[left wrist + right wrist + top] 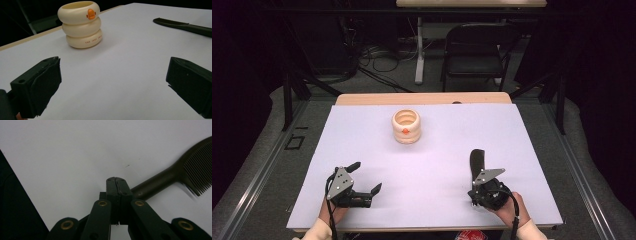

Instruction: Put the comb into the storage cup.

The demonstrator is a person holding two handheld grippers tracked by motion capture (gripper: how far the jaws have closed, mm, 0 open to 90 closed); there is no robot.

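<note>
Dark comb [175, 173], right of frame: light, stiff, thin plastic, best gripped by its handle. Right tool [116, 180] fully closed, empty, handle alongside; left tool [112, 85] wide open, empty.

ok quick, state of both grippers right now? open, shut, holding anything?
Left gripper: jaws wide open, nothing between them.
Right gripper: jaws shut, nothing gripped; the dark comb lies on the table beside its tip.

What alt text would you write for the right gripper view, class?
The right hand-held gripper, jaws shut with nothing between them, points across a white table. A dark comb lies just beside its tip, teeth at the right edge.
</note>
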